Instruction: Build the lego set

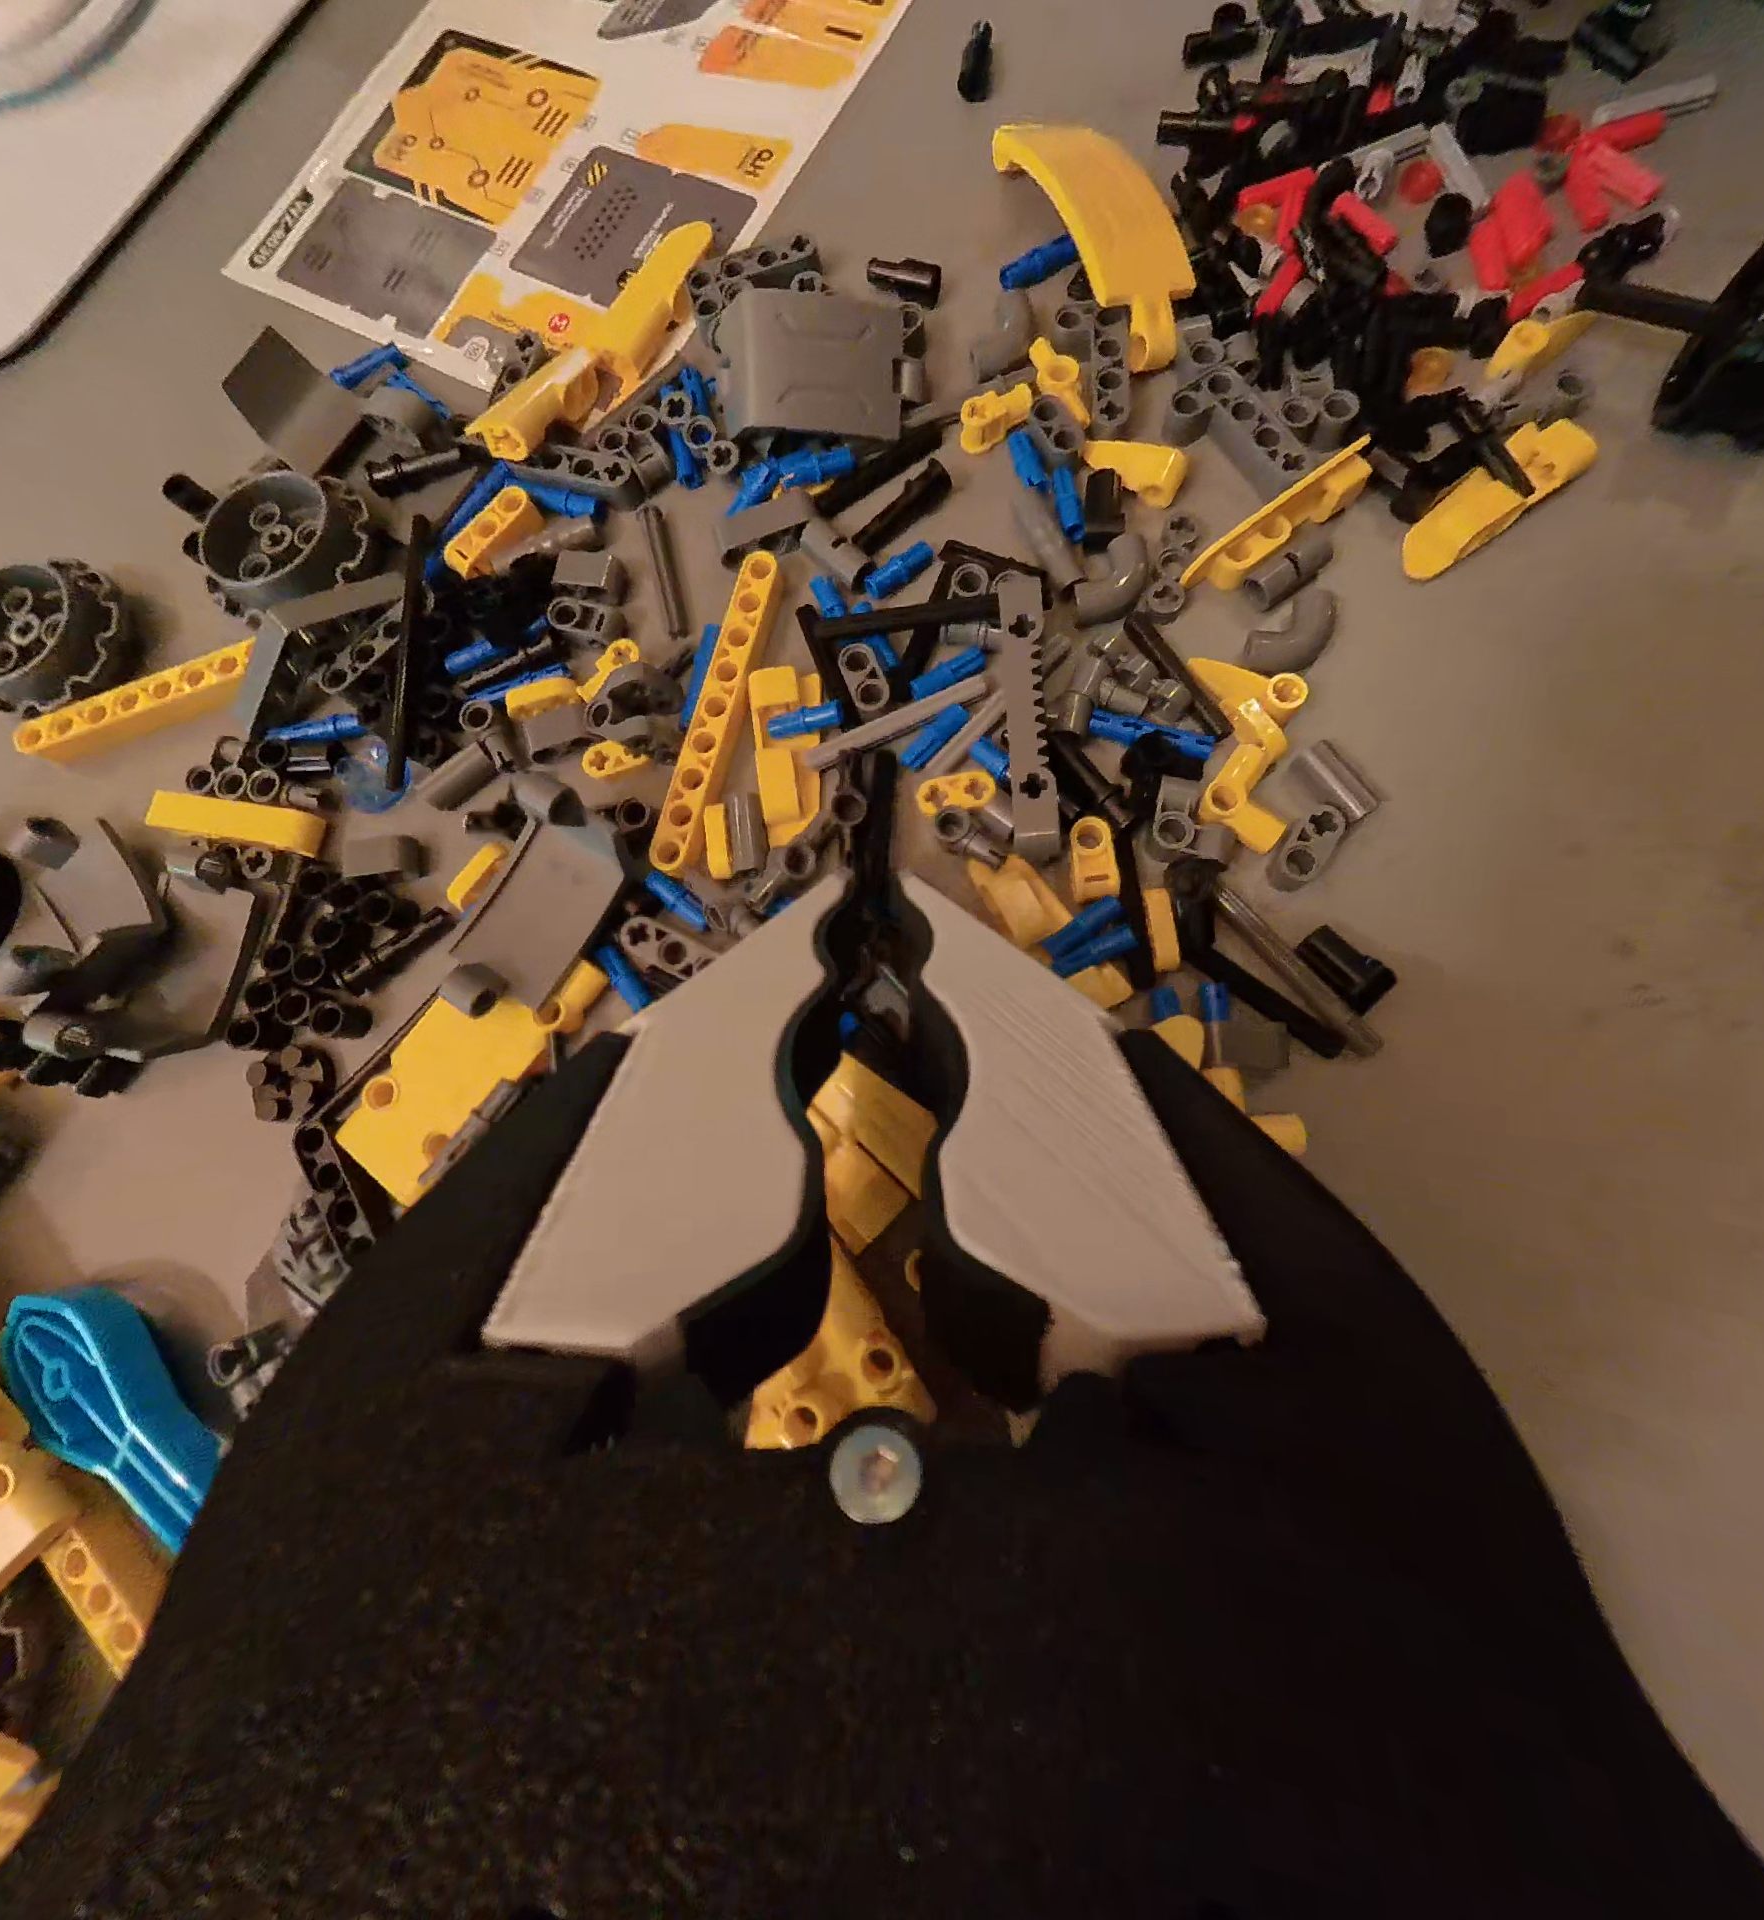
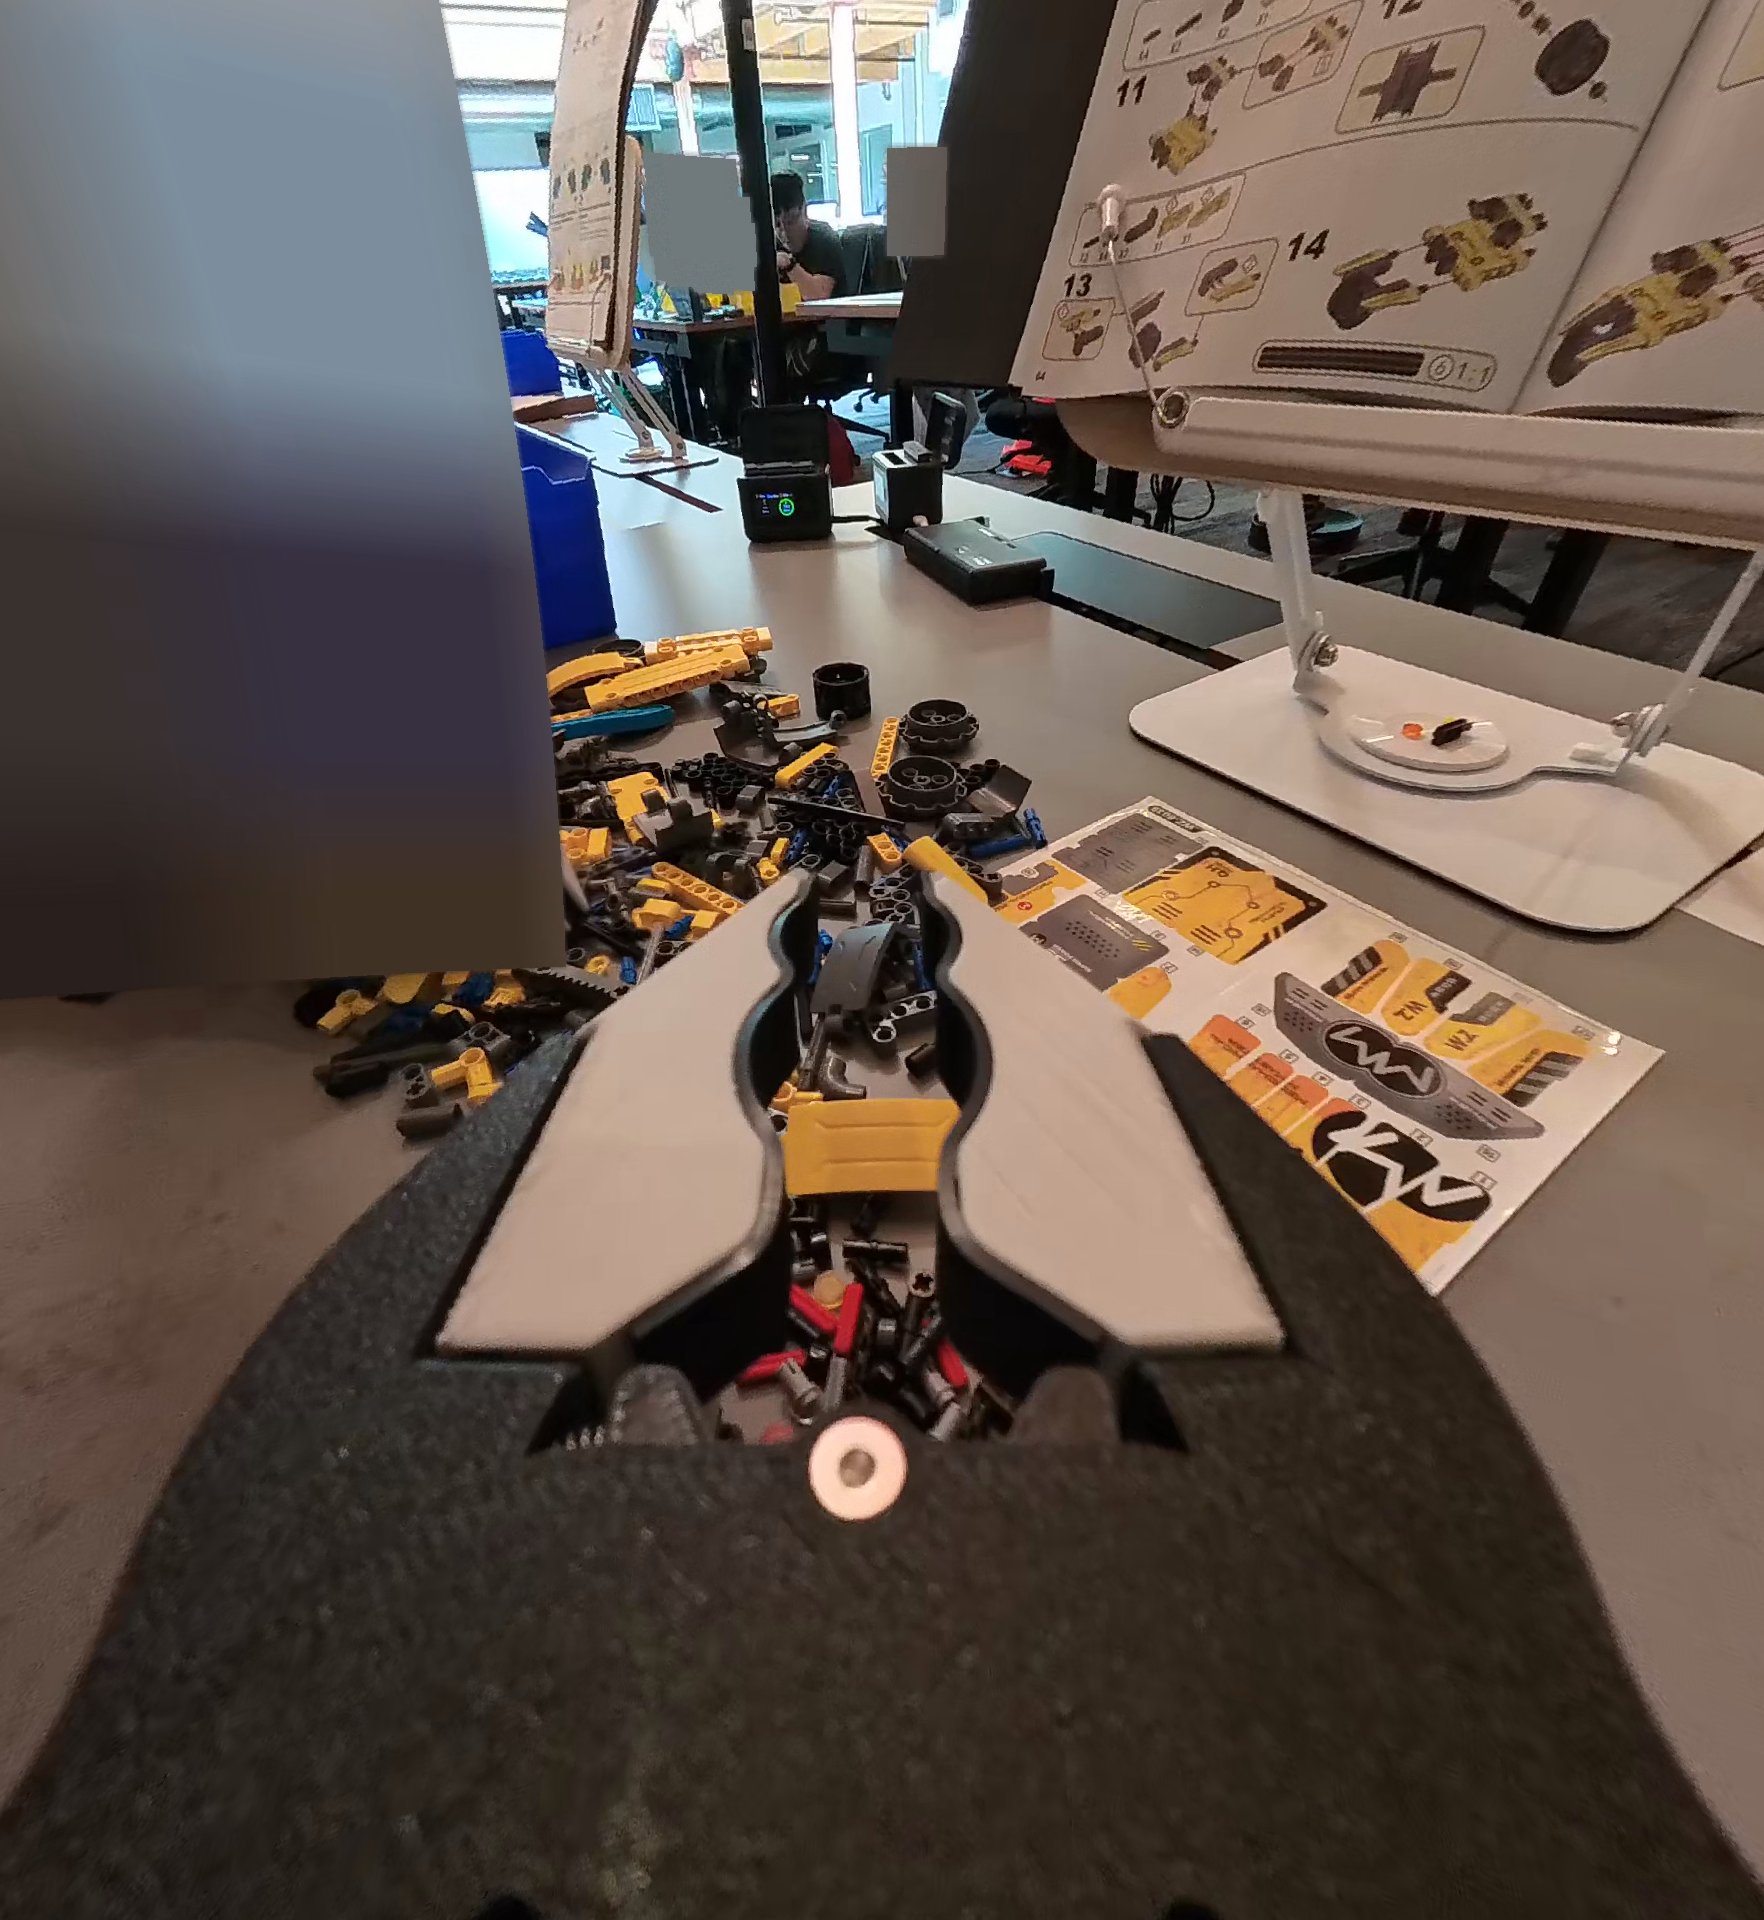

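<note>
The left gripper (image 1: 873, 883) has its fingers nearly together, pinching a thin black axle (image 1: 875, 821) that pokes out just past the tips, over a spread of yellow, blue, grey and black building-toy parts on the grey tabletop (image 1: 1584, 935). That axle looks light, stiff and smooth, so I'd judge it apt to swivel or slip unless gripped across its middle as it is here. Just ahead of the tips lie a long yellow beam (image 1: 717, 707) and a grey toothed rack (image 1: 1025, 707); further off to the fingers' left is a sticker sheet (image 1: 545, 177). The right gripper (image 2: 870, 899) hangs above the same scatter with a narrow gap between its fingers and nothing in them; a yellow panel (image 2: 862, 1145) lies on the tabletop below the gap. Only the right wrist view shows the instruction booklet (image 2: 1377, 187) propped on a white stand (image 2: 1480, 831) to the fingers' right, and the room beyond; only the left wrist view shows the black wheel (image 1: 1761, 332) and red pins (image 1: 1512, 218) far right.
</note>
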`<state>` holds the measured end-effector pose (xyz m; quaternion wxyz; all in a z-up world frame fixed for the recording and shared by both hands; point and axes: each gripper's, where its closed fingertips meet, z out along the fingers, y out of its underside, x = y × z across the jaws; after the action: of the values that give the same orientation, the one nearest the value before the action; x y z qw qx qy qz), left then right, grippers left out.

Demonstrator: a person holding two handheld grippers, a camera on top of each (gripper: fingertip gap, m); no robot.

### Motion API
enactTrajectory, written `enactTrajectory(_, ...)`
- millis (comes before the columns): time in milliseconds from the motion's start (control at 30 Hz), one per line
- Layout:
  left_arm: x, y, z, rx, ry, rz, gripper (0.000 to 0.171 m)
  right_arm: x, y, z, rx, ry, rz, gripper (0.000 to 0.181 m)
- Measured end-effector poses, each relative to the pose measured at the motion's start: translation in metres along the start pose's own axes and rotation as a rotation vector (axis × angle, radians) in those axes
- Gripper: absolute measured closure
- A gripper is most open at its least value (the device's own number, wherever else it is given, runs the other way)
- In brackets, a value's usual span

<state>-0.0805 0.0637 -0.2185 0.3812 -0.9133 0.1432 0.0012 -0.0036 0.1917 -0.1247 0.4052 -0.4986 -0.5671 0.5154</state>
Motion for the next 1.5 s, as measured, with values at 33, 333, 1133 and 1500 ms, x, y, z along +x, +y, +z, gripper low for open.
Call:
enactTrajectory(33, -0.002, 0.001, 0.000, -0.002, -0.003, -0.008, 0.169, 0.000, 0.000, 0.000, 0.002, 0.000, -0.001, 0.162)
enactTrajectory(333, -0.013, -0.011, -0.012, 0.085, -0.036, -0.034, 0.168, -0.003, -0.004, -0.002, 0.013, -0.008, -0.003, 0.163)
enactTrajectory(1133, -0.026, -0.035, -0.037, 0.313, 0.009, -0.171, 0.131, -0.013, -0.004, 0.000, 0.014, -0.042, 0.007, 0.163)
enactTrajectory(1500, -0.021, -0.032, -0.033, 0.285, 0.045, -0.175, 0.131, -0.015, -0.005, 0.000, 0.014, -0.044, -0.009, 0.163)
